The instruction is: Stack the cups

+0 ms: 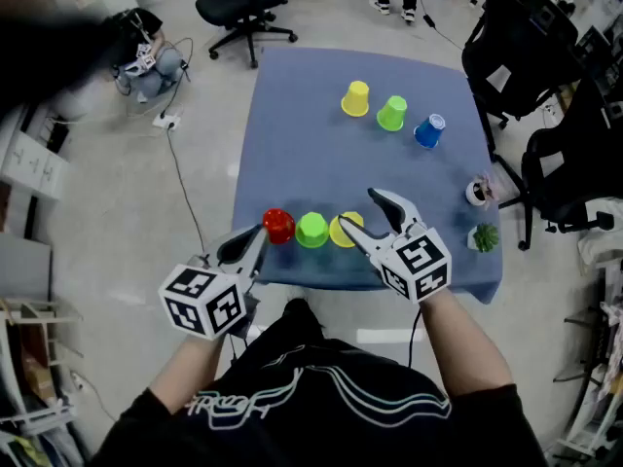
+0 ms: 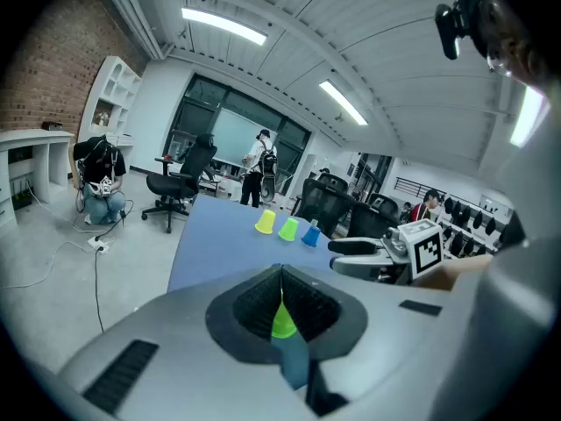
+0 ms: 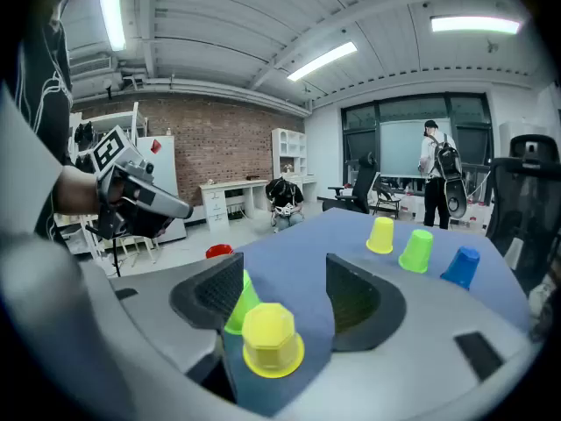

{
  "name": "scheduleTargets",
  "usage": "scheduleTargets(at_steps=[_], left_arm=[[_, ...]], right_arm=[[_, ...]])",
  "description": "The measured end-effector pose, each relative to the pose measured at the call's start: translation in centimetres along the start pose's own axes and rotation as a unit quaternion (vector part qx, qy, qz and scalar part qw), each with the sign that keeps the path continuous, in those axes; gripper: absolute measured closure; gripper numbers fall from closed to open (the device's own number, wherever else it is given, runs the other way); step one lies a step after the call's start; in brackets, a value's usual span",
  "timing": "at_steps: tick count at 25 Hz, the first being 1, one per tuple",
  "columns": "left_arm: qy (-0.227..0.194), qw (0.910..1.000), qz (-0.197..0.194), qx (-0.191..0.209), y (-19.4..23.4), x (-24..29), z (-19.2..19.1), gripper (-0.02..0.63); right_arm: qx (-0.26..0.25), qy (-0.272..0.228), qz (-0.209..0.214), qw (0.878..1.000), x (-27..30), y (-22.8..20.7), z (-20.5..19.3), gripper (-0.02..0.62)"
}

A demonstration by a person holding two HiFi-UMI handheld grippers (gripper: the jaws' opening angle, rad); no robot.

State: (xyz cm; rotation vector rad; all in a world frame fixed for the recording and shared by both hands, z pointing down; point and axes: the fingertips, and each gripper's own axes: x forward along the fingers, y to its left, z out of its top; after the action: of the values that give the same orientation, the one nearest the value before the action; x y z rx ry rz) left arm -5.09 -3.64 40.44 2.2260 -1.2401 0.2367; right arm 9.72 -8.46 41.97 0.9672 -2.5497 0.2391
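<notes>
Head view, table: blue top (image 1: 292,144), with a broad open stretch of cloth between the two rows of cups
Head view, near row: red cup (image 1: 278,225), near green cup (image 1: 311,230) and near yellow cup (image 1: 343,232) stand side by side, upside down, close to the edge by the person
Head view, far row: far yellow cup (image 1: 356,98), far green cup (image 1: 392,113) and blue cup (image 1: 429,130) slant toward the right edge
Head view, right edge: two small potted plants (image 1: 484,236) sit near that rim, and an office chair (image 1: 565,178) stands just beyond
Head view, grippers: left gripper (image 1: 257,237) points at the red cup from the left; right gripper (image 1: 360,210) hangs over the near yellow cup
Left gripper view, claw: pads pressed together at the tips, pinching nothing (a sliver of green cup shows through the gap below them)
Left gripper view, room ahead: open cloth runs up to the far row, with floor along the left edge
Right gripper view, claw: spread wide, with the near yellow cup (image 3: 272,340) below and between the jaws, touched by neither
Right gripper view, neighbours: the near green cup (image 3: 237,303) shows against the left jaw; the far row stands well apart
</notes>
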Motion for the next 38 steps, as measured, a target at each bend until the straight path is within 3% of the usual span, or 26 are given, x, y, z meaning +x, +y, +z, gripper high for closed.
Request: scheduleTargets(at_steps=[13,21,29,38], left_arm=[[0.003,1.0,0.004,0.001,5.6,3.2,3.8,0.581],[0.017,0.9998,0.011,-0.003,9.6,5.7,4.6,0.581],[0.036,0.9993,0.006,-0.001,12.2,8.5,5.2,0.581],[0.053,0.9986,0.005,-0.006,13.9,9.9,4.6,0.581]], right_arm=[[0.025,-0.015,-0.091,0.995,7.8,-10.4,6.3,0.301],[0.077,0.004,-0.162,0.984,13.4,-17.2,4.9,0.302],[0.058,0.027,-0.245,0.967,17.5,-22.6,2.8,0.302],[0.083,0.043,-0.288,0.953,20.5,-25.4,1.1,0.302]])
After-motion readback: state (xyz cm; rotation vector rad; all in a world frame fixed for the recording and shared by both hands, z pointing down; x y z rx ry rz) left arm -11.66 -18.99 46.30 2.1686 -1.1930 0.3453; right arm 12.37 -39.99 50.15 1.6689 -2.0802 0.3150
